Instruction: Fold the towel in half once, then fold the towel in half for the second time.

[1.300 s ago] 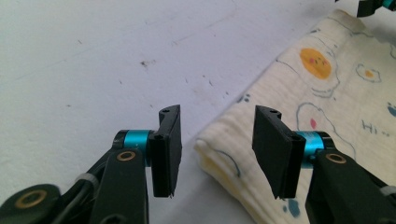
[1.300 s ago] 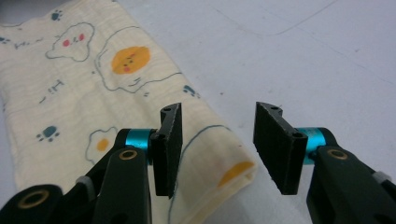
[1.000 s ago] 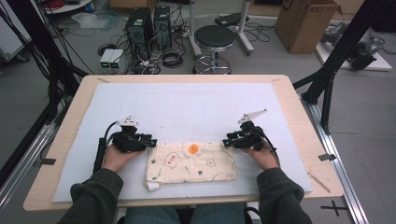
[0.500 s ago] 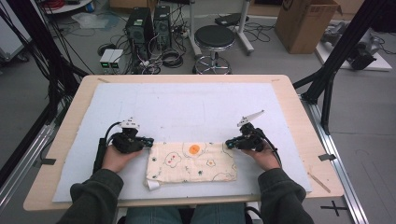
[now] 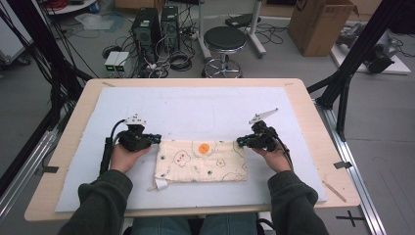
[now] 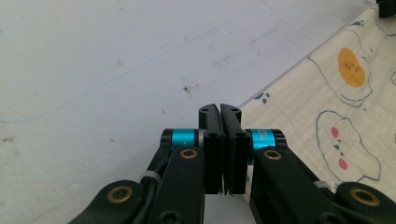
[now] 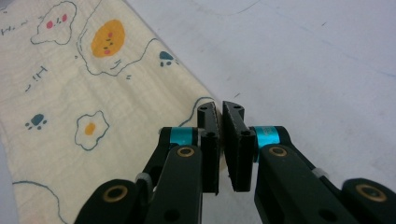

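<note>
Cloth (image 5: 201, 160) egg-printed, flat on mat; left gripper (image 5: 157, 139) pinches its 10 o'clock corner, right gripper (image 5: 239, 142) its 2 o'clock corner.

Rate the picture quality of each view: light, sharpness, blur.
High view: even, soft light, faint shadows, slightly soft overall; the cloth print is readable. Left gripper view: the left gripper is sharp, the white mat bright, almost washed out. Right gripper view: the right gripper and the cloth pattern are crisp, with no motion blur.
</note>
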